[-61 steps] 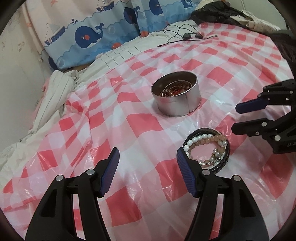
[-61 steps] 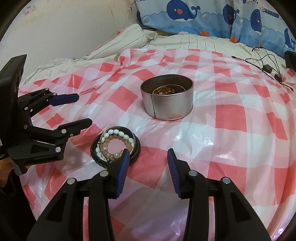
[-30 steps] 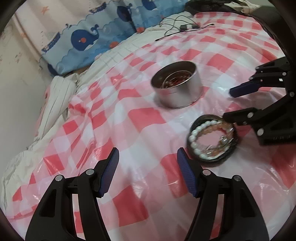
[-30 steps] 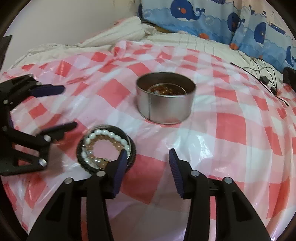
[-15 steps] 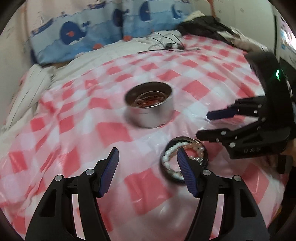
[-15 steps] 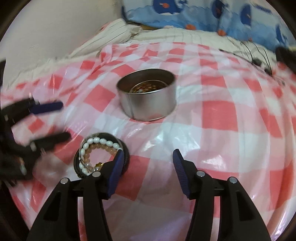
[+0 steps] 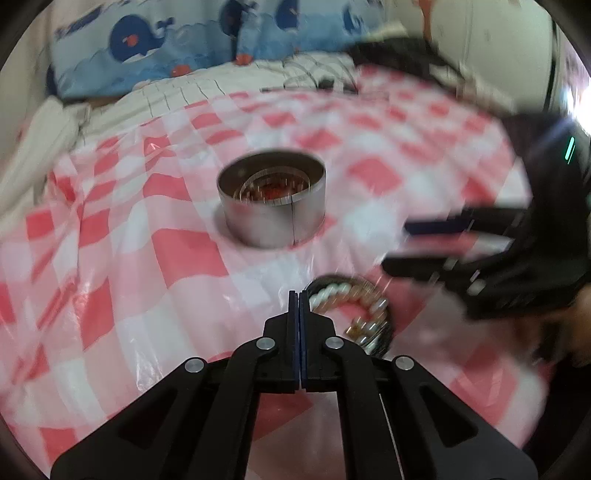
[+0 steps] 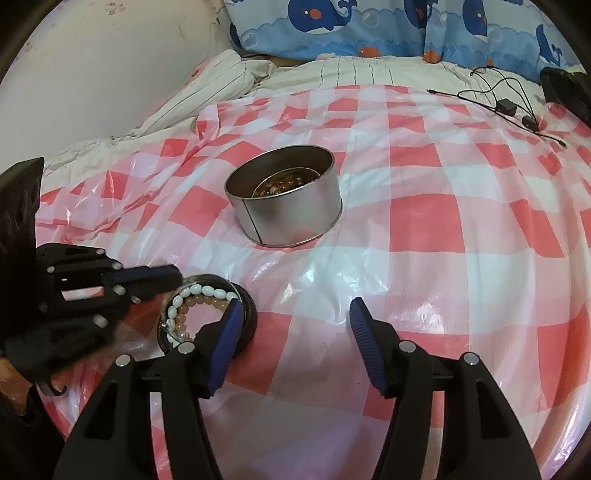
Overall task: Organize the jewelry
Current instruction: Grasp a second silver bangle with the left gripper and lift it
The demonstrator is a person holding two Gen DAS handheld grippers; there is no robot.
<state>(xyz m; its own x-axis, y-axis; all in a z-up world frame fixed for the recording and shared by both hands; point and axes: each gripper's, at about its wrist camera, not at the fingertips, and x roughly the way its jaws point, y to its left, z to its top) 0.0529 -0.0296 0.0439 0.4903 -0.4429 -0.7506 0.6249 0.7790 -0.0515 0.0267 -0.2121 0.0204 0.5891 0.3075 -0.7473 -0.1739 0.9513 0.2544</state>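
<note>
Both claws were seen over a bed covered by a red-and-white checked plastic sheet (image 8: 424, 229). Left claw (image 7: 298, 295) was pressed fully together, blue pads face to face, with nothing caught between them; its tip was placed just beside the rim of a pile of bracelets (image 7: 354, 314). Right claw (image 8: 295, 314) was held apart and was widening, with only bare sheet between its fingers. One right finger (image 8: 231, 325) was laid across the near edge of the bracelets (image 8: 199, 299), in front of them; whether it touched them could not be told.

The bracelets were stacked as one ring: white pearl-like beads, peach beads and a dark braided band around the outside. They were lying on the sheet, near the front edge of the bed, between the two claws.

A round metal tin (image 8: 284, 199) was set upright farther back on the sheet, well apart from the bracelets, and brown and reddish beads (image 8: 284, 184) were seen inside it.

Behind the sheet, striped bedding (image 8: 229, 74) and a blue whale-print pillow (image 8: 369, 26) were shown. A black cable (image 8: 506, 99) was left at the far right of the bed. The left view was blurred.
</note>
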